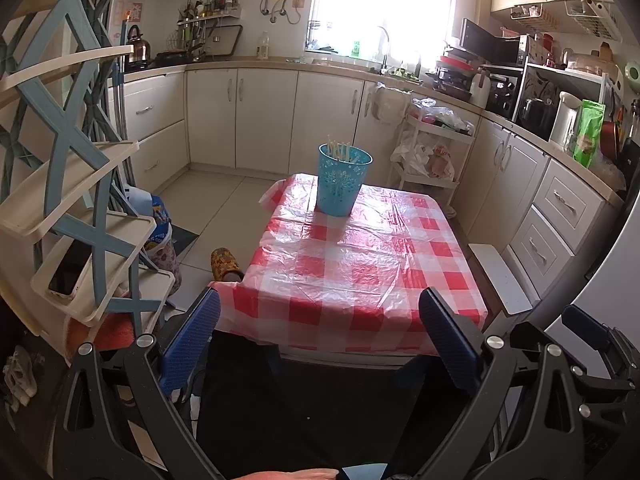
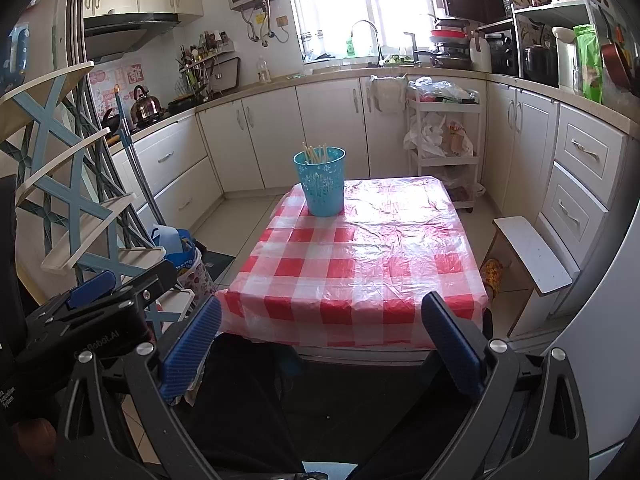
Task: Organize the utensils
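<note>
The left hand-held gripper (image 1: 320, 332) and the right hand-held gripper (image 2: 322, 334) both hang spread and empty, short of the tabletop's (image 2: 360, 264) near edge. Far ahead of them, a blue cup (image 2: 323, 182) of pale sticks (image 2: 316, 153) stands close to the far left edge. Between cup and grippers the checked cloth lies bare. A shelf rack (image 1: 80, 208) stands left.
</note>
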`<action>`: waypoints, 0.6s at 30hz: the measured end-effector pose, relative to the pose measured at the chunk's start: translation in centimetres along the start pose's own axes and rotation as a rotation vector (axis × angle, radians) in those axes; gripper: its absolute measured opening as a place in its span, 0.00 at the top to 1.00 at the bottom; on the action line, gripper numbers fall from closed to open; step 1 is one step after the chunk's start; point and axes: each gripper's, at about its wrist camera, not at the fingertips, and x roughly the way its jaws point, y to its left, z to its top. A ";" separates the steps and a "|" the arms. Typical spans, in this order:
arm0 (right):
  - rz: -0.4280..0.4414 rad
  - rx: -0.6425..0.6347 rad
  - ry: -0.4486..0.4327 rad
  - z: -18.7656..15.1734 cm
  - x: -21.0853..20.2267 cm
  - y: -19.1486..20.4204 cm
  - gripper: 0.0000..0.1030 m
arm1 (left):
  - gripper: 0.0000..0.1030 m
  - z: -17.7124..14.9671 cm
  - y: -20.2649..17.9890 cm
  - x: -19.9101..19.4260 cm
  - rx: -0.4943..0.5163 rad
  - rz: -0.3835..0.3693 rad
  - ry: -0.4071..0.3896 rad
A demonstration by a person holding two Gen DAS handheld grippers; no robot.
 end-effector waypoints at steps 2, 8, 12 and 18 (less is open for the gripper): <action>0.000 0.000 0.001 0.0 0.0 0.0 0.07 | 0.07 -0.1 0.1 0.1 -0.003 -0.004 0.004; 0.000 0.000 0.004 -0.3 0.0 0.2 0.07 | 0.07 -0.1 0.2 0.4 -0.002 -0.009 0.013; 0.000 0.000 0.005 -0.2 0.0 0.2 0.07 | 0.07 -0.1 0.2 0.4 -0.001 -0.009 0.014; 0.002 0.000 0.009 -0.5 0.0 0.4 0.07 | 0.07 -0.1 0.2 0.7 0.012 -0.023 0.026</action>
